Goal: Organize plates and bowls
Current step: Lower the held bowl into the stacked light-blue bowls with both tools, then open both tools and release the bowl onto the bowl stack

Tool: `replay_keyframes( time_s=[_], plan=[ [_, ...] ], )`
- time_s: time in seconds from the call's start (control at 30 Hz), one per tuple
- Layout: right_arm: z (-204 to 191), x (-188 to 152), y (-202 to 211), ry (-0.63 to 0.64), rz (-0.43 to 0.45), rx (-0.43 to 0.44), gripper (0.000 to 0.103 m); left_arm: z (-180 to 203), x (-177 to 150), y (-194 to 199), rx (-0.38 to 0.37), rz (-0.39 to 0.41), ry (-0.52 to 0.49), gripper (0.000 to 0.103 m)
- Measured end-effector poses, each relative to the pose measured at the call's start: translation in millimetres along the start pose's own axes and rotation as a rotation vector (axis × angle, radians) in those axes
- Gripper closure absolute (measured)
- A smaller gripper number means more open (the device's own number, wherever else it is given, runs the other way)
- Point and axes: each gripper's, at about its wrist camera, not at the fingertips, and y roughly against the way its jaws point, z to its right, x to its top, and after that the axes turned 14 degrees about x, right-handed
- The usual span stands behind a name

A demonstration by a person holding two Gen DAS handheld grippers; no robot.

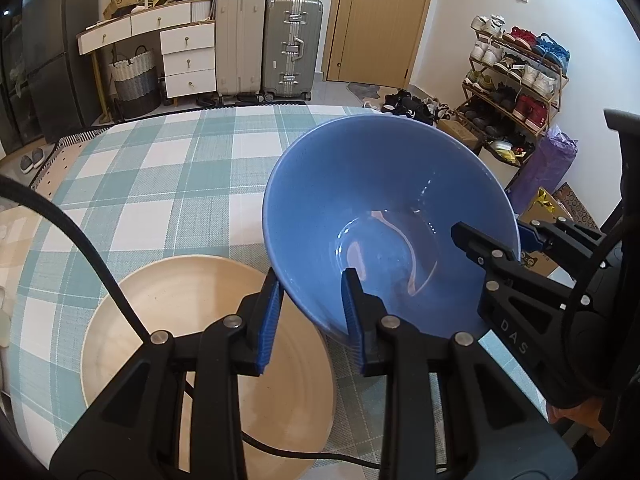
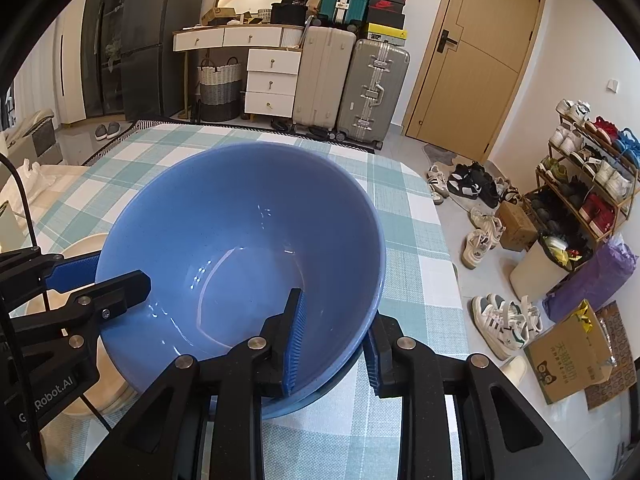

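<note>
A blue bowl (image 1: 384, 200) is held by its rim between both grippers, over the checked tablecloth (image 1: 160, 184). My left gripper (image 1: 312, 320) is shut on the bowl's near-left wall, one pad outside and one inside. My right gripper (image 2: 336, 336) is shut on the near-right wall of the blue bowl (image 2: 240, 240) in the same way; it also shows as the right gripper (image 1: 492, 236) at the rim in the left wrist view. The left gripper (image 2: 116, 276) appears at the bowl's left edge. A beige plate (image 1: 192, 320) lies on the cloth under my left gripper, partly hidden.
The table's right edge (image 2: 444, 240) drops to a floor strewn with shoes (image 2: 500, 320) and a cardboard box (image 2: 568, 356). A shoe rack (image 2: 580, 184) stands on the right. Suitcases (image 2: 352, 88) and drawers stand beyond the far edge. A black cable (image 1: 100, 264) crosses the plate.
</note>
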Motion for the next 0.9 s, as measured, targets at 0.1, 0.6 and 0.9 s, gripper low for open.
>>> replay_keyframes(
  time_s=[0.1,0.6,0.9],
  plan=[
    [0,1,0,0.001,-0.001,-0.001,0.077,-4,-1,0,-0.007,-0.004,0.004,0.078],
    [9,-2,12,-0.017,0.038,0.001,0.026,-29,5,-5,-0.091,-0.022,0.058,0.04],
    [14,-2,22,-0.04,0.049,0.028,0.005,-34,8,3,-0.074,-0.002,0.052,0.025]
  ],
)
